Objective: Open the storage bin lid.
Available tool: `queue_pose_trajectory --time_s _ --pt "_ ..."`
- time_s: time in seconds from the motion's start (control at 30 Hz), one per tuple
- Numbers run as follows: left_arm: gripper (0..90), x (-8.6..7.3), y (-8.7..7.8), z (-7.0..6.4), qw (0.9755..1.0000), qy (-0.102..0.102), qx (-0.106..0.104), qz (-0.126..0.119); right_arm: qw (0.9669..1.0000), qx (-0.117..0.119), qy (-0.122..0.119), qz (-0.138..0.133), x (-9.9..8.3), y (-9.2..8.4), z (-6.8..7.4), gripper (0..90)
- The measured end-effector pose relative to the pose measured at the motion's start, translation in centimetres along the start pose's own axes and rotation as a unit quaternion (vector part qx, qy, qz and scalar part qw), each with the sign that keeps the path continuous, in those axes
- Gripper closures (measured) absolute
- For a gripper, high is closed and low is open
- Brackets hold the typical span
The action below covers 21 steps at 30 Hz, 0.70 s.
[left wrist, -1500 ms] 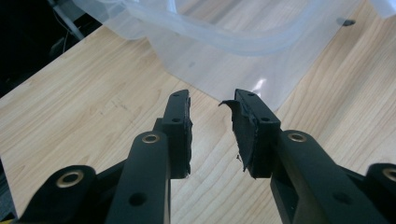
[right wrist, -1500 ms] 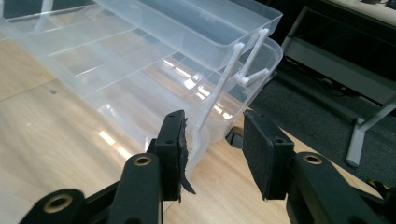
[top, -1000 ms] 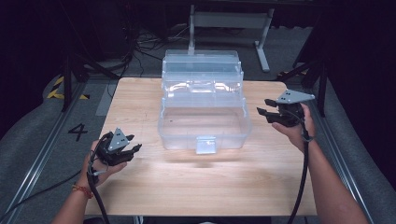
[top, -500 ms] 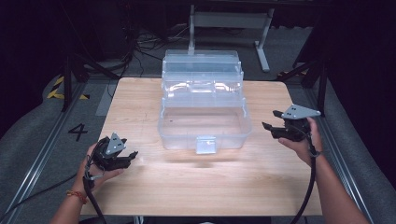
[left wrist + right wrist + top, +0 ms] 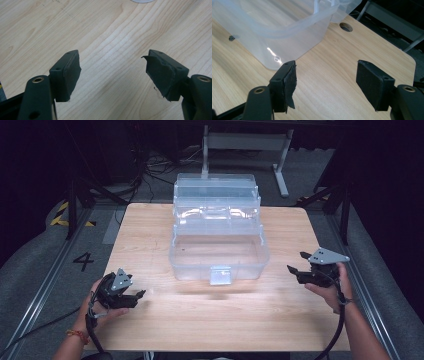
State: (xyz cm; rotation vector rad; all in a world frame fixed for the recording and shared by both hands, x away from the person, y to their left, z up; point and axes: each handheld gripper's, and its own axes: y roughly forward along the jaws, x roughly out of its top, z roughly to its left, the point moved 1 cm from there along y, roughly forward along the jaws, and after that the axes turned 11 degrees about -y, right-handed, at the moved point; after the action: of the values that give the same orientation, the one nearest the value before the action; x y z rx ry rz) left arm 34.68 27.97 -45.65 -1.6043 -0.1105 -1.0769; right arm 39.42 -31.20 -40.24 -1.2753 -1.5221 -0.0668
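the clear box [image 5: 220,251] stands open on the bench [image 5: 200,320]; left tongs [image 5: 131,296] and right tongs [image 5: 299,270], just widened, are empty and apart from it, work seemingly finished

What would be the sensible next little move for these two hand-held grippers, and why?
Probably carry the right gripper in toward the near right corner of the clear plastic box. Both grippers' jaws have just been opening with nothing between them. The left gripper sits over bare wooden table, well apart from the box, while the right gripper view shows the box wall just ahead.
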Motion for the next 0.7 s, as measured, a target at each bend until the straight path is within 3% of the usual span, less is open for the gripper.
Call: queue_pose_trajectory --time_s 0.33,0.7 --pt "21.1 -1.0 0.1 -0.2 0.9997 -0.010 -0.018 0.015 0.9996 0.003 0.001 0.029 -3.2 -0.5 1.6 31.7" --pt "19.1 -2.1 0.6 -0.3 0.9989 -0.027 -0.035 0.017 0.9985 0.012 0.035 0.040 -7.2 -1.1 3.3 29.0"
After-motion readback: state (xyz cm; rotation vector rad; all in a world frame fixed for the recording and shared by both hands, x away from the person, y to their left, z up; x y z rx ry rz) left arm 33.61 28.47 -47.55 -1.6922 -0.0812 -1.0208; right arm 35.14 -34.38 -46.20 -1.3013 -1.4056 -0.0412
